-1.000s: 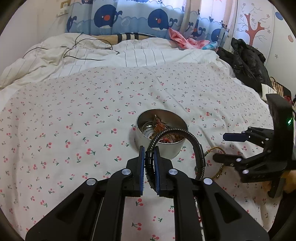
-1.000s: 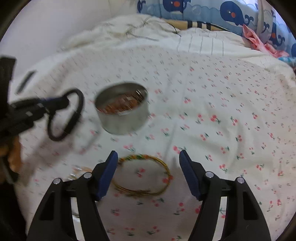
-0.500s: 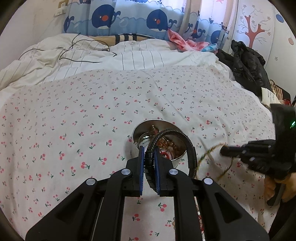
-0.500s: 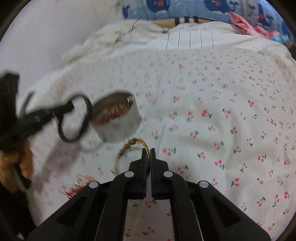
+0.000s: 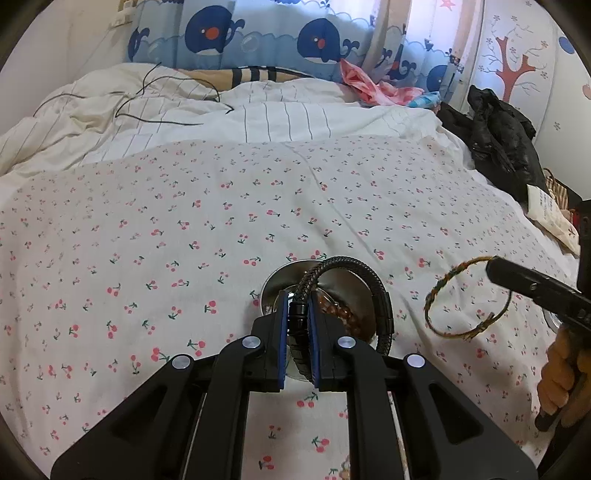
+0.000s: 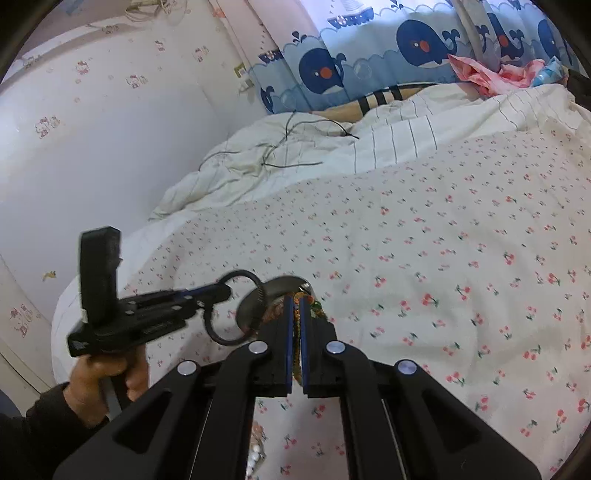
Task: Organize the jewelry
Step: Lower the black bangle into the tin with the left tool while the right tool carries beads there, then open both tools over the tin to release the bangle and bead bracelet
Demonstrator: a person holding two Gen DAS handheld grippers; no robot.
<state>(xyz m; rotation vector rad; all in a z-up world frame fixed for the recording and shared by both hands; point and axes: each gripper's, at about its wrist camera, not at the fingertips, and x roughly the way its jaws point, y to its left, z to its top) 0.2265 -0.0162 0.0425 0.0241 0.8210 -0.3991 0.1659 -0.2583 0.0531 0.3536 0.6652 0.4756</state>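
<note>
A bed under a white sheet printed with small cherries fills both views, a rumpled striped duvet heaped at its far end below a whale-patterned curtain; a black jacket lies at the bed's right edge; a round metal tin with jewelry inside stands on the sheet; the left gripper is clamped on a black braided bracelet that arches above the tin; the right gripper is pinched tight on a thin woven bracelet of yellow and green, which hangs in the air to the right of the tin, clear of the sheet.
</note>
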